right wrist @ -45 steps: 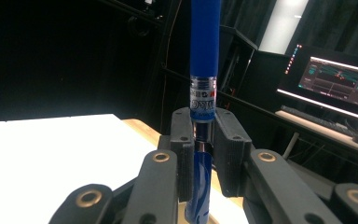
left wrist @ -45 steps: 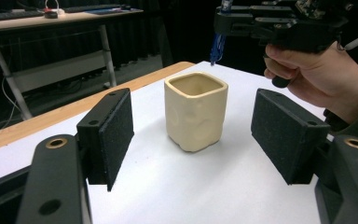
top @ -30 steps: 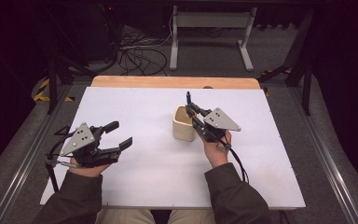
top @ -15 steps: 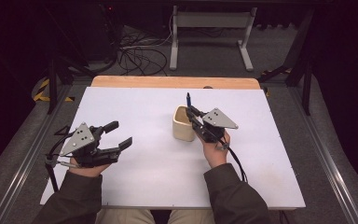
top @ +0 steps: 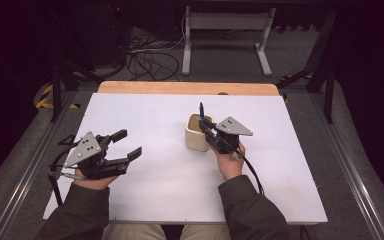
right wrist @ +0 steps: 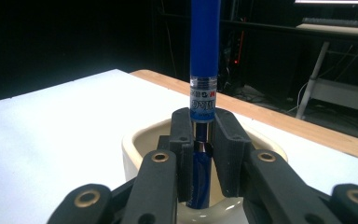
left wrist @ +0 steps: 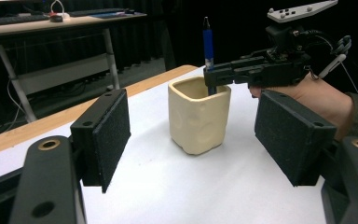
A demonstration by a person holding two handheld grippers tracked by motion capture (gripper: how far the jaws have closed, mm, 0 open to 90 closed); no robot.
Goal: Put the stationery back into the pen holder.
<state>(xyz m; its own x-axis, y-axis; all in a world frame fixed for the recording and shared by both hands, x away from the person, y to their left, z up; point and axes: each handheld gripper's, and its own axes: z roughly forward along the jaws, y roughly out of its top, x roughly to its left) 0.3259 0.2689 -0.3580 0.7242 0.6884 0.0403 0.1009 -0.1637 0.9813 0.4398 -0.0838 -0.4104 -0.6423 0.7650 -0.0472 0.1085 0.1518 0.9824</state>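
Blue pen [right wrist: 204, 60] label, rt gripper view.

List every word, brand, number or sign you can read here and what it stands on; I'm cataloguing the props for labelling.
Blue pen, clear band above the right gripper: blue print, too blurred to read for certain.
Cream cup: no lettering.
White table: no lettering.
Left gripper: no readable marks.
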